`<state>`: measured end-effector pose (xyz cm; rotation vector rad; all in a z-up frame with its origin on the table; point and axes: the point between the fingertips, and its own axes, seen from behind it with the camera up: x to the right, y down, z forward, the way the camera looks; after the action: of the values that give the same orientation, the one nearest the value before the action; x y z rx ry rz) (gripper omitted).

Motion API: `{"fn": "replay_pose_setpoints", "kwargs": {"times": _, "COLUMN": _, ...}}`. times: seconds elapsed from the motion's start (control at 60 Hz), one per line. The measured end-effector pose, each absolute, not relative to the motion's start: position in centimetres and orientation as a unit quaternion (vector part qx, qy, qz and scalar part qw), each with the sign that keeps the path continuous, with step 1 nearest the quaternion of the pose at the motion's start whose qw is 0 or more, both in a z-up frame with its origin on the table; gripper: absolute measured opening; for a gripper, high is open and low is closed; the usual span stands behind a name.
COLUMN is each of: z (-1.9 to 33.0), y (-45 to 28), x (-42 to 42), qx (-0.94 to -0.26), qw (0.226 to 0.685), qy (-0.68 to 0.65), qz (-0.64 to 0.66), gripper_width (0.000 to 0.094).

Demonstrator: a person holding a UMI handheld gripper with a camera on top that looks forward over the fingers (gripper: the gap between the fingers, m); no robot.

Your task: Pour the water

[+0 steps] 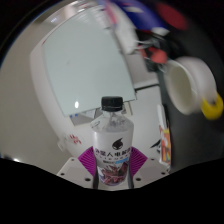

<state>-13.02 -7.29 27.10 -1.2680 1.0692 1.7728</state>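
Note:
A clear plastic water bottle [112, 143] with a black cap and a white-and-purple label stands upright between my fingers. My gripper [111, 166] is shut on it: both purple pads [84, 161] press against the label's lower half at left and right. The bottle's base is hidden below the fingers. A white cup [186, 82] lies tilted on its side beyond the bottle, to the right, its mouth facing this way.
A white table [85, 60] stretches ahead of the bottle. A yellow roll-like object [211, 106] sits right of the white cup. Several dark and coloured items [150, 30] clutter the far right end of the table.

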Motion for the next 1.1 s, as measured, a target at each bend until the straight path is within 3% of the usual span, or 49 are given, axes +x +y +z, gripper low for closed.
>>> {"fn": "replay_pose_setpoints", "kwargs": {"times": 0.15, "z": 33.6, "y": -7.3, "x": -11.3, "qx": -0.602, "qw": 0.520, "qy": 0.258, "qz": 0.549, "gripper_width": 0.0379}}
{"fn": "replay_pose_setpoints", "kwargs": {"times": 0.233, "z": 35.1, "y": -5.6, "x": -7.5, "qx": -0.642, "qw": 0.604, "qy": 0.185, "qz": 0.435, "gripper_width": 0.0381}}
{"fn": "replay_pose_setpoints", "kwargs": {"times": 0.267, "z": 35.7, "y": -5.3, "x": -6.2, "qx": -0.658, "qw": 0.629, "qy": 0.159, "qz": 0.382, "gripper_width": 0.0379}}
{"fn": "replay_pose_setpoints", "kwargs": {"times": 0.35, "z": 33.2, "y": -3.1, "x": -1.7, "qx": -0.697, "qw": 0.667, "qy": 0.096, "qz": 0.246, "gripper_width": 0.0379}}
{"fn": "replay_pose_setpoints", "kwargs": {"times": 0.433, "z": 28.9, "y": -2.0, "x": 1.9, "qx": -0.735, "qw": 0.665, "qy": 0.042, "qz": 0.126, "gripper_width": 0.0377}}
{"fn": "replay_pose_setpoints", "kwargs": {"times": 0.533, "z": 21.7, "y": -1.1, "x": 4.8, "qx": -0.775, "qw": 0.632, "qy": 0.000, "qz": 0.032, "gripper_width": 0.0380}}
{"fn": "replay_pose_setpoints", "kwargs": {"times": 0.7, "z": 13.2, "y": 0.4, "x": 6.8, "qx": -0.814, "qw": 0.581, "qy": -0.006, "qz": -0.009, "gripper_width": 0.0378}}
{"fn": "replay_pose_setpoints", "kwargs": {"times": 0.8, "z": 10.8, "y": 1.2, "x": 6.2, "qx": -0.825, "qw": 0.565, "qy": -0.006, "qz": -0.017, "gripper_width": 0.0401}}
{"fn": "replay_pose_setpoints", "kwargs": {"times": 0.933, "z": 12.0, "y": 2.8, "x": 3.9, "qx": -0.814, "qw": 0.580, "qy": 0.010, "qz": -0.011, "gripper_width": 0.0389}}
{"fn": "replay_pose_setpoints", "kwargs": {"times": 1.1, "z": 13.0, "y": 5.5, "x": 0.7, "qx": -0.823, "qw": 0.568, "qy": 0.012, "qz": -0.019, "gripper_width": 0.0566}}
